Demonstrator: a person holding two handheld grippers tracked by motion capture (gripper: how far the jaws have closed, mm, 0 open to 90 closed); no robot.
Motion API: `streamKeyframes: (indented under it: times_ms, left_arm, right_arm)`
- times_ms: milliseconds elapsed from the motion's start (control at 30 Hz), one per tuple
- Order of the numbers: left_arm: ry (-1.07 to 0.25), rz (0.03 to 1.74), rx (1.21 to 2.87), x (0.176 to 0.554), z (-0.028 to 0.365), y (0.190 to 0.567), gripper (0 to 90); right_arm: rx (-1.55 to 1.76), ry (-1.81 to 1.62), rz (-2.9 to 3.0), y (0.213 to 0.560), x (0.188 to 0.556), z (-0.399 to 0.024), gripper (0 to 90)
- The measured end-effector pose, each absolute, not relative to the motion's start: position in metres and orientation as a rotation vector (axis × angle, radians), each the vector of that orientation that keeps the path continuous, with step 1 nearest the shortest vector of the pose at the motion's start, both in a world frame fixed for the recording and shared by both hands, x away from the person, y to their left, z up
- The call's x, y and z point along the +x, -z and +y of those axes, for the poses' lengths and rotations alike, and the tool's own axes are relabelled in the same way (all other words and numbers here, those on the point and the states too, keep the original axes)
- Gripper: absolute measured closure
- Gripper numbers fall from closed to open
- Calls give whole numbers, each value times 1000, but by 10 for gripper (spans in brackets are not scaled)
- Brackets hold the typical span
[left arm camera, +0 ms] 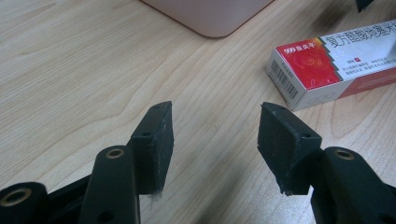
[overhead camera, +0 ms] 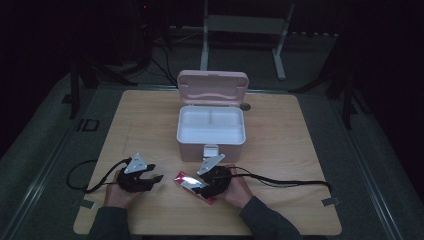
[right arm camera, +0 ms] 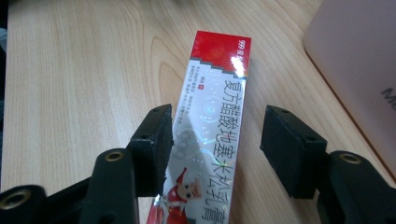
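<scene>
Jaws of my right gripper stand wide around the ointment box lying on the table before the pink case; one pad touches it. My left gripper gapes, holding nothing.

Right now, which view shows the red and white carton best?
The right gripper view: the carton runs lengthwise between the open fingers, its print readable. The left gripper view shows its barcode end on the table; the high view, a small glinting strip by the right gripper.

Pink box, lid up, blocks centre of table. Free tabletop L, R & behind it. Red carton lies just in front.
</scene>
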State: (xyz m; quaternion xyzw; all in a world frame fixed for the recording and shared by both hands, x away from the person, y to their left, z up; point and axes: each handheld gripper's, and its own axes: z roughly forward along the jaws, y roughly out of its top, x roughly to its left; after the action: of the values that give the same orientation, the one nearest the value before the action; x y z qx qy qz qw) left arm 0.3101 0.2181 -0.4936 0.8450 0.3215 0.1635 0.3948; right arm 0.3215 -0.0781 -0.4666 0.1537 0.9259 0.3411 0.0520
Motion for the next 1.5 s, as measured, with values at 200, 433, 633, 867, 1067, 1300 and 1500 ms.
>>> streamKeyframes:
  times_ms: [200,433,633,867,1067,1300,1500]
  left_arm:
    - [-416,814,2144,310,218,494,453]
    - [-416,814,2149,310,218,494,453]
    - [-416,814,2147,310,218,494,453]
    - [-417,815,2142,310,218,494,456]
    - [-416,816,2140,309,218,494,458]
    - [-413,815,2142,310,218,494,462]
    - [-411,814,2145,310,218,494,463]
  right_arm:
    - [471,-1039,2830,478,322,-73,411]
    - [469,-1024,2829,480,326,-73,477]
    - [467,-995,2846,484,330,-72,484]
    - [456,-911,2806,480,327,-79,509]
    - [495,-877,2787,478,326,-99,512]
    - [582,-856,2758,475,325,-137,512]
    - [703,-825,2704,469,323,-186,512]
